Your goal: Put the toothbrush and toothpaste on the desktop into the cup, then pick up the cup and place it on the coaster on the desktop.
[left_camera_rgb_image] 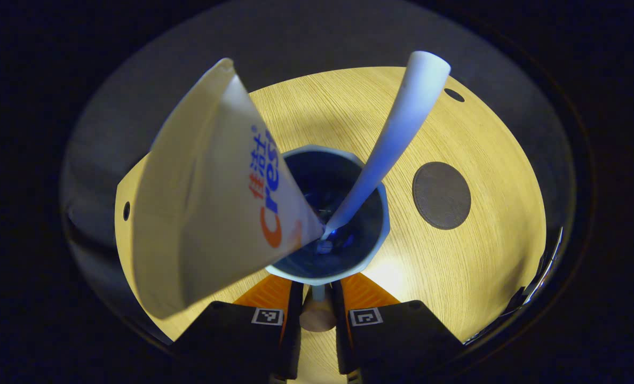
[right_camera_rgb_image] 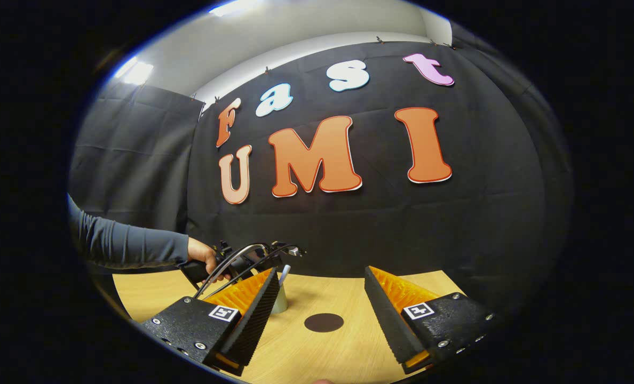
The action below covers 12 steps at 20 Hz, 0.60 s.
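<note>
I look straight down into a pale blue cup (left_camera_rgb_image: pixel 382 224) with a dark inside. A white toothpaste tube (left_camera_rgb_image: pixel 210 202) leans out of it to the left, and a white toothbrush handle (left_camera_rgb_image: pixel 399 128) leans out to the right. My left gripper (left_camera_rgb_image: pixel 317 287) is shut on the near wall of the cup, one finger inside and one outside. The dark round coaster (left_camera_rgb_image: pixel 441 196) lies on the wood to the cup's right. In the right gripper view the cup (right_camera_rgb_image: pixel 280 302) stands left of the coaster (right_camera_rgb_image: pixel 323 322). My right gripper (right_camera_rgb_image: pixel 320 273) hangs open above the desk, holding nothing.
The light wooden desktop (left_camera_rgb_image: pixel 477 277) has small holes near its left and far right edges. In the right gripper view a person's hand (right_camera_rgb_image: pixel 206 261) and grey sleeve hold the left gripper over the cup. The black cloth wall stands behind the desk.
</note>
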Each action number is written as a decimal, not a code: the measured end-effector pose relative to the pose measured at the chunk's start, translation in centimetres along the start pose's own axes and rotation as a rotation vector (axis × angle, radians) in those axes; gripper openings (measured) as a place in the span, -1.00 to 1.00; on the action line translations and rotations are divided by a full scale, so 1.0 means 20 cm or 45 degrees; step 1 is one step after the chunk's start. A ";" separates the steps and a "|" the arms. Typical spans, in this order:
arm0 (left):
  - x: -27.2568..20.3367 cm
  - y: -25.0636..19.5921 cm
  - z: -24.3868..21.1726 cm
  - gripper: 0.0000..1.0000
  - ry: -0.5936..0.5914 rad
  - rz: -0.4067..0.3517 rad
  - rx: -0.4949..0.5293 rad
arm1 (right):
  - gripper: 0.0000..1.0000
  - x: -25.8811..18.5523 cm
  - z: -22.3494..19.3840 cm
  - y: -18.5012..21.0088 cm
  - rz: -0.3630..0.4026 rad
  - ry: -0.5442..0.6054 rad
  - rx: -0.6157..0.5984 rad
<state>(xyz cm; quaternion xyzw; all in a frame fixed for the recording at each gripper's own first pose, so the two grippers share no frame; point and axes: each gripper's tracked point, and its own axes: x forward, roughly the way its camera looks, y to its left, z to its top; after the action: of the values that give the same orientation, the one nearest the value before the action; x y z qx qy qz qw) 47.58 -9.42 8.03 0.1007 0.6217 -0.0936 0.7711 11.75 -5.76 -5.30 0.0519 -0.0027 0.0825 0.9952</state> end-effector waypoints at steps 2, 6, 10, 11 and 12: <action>-0.14 0.06 0.01 -0.36 -0.020 -0.004 -0.007 | 0.93 -0.03 0.01 0.00 -0.005 -0.003 -0.006; -0.37 -0.04 0.11 -0.37 -0.062 0.007 0.031 | 0.93 -0.07 0.04 -0.05 -0.040 -0.015 0.013; -0.47 -0.13 0.31 -0.38 -0.094 -0.006 0.101 | 0.94 -0.13 0.06 -0.10 -0.082 -0.025 0.018; -0.48 -0.18 0.35 -0.38 -0.098 -0.016 0.113 | 0.94 -0.14 0.06 -0.12 -0.091 -0.025 0.018; -0.45 -0.18 0.34 -0.37 -0.102 -0.028 0.123 | 0.94 -0.16 0.06 -0.14 -0.102 -0.025 0.016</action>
<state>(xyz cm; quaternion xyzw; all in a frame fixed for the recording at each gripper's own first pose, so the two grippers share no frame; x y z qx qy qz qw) 51.19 -14.51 18.20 0.1272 0.5861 -0.1358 0.7886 9.06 -9.06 -4.43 0.0592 -0.0098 0.0421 0.9973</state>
